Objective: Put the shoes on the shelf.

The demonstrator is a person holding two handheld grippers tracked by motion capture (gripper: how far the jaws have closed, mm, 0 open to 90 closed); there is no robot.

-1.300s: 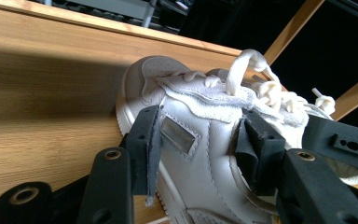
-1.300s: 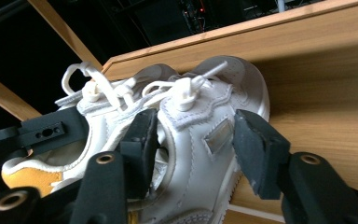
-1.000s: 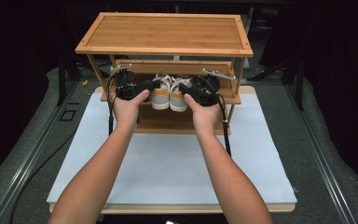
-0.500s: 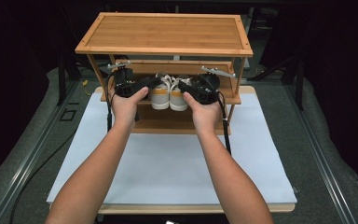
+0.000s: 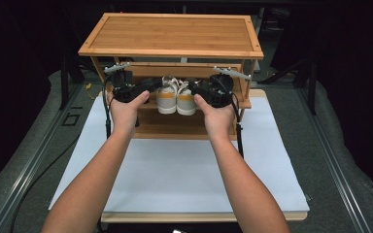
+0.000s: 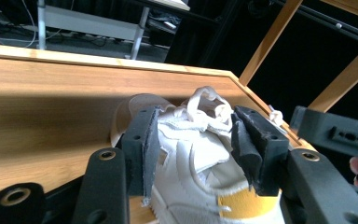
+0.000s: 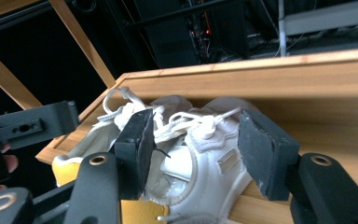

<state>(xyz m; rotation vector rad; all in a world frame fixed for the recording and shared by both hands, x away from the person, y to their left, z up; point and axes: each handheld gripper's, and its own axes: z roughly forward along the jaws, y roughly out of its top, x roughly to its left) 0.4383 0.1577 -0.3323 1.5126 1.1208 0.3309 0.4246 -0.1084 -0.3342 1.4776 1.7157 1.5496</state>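
- High view: I have both hands at the middle shelf of the bamboo shoe rack (image 5: 171, 34), which stands on the white mat (image 5: 175, 170). My left gripper (image 5: 143, 90) sits at nine o'clock of the pair of white sneakers (image 5: 176, 96), my right gripper (image 5: 201, 90) at three o'clock — whether either one grips I cannot tell from up here.
- Left gripper view: I see the left gripper (image 6: 193, 140) with its jaws wide apart, straddling the left sneaker (image 6: 200, 158). The jaws have just been closing a little, with the shoe between them; the pad at nine o'clock lies against the shoe's side, while the pad at three o'clock looks just clear of it.
- Right gripper view: my right gripper (image 7: 196, 140) is spread wide over the right sneaker (image 7: 205, 158) — the pad at three o'clock stands well off the shoe, and the pad at nine o'clock sits between the two shoes by the laces.
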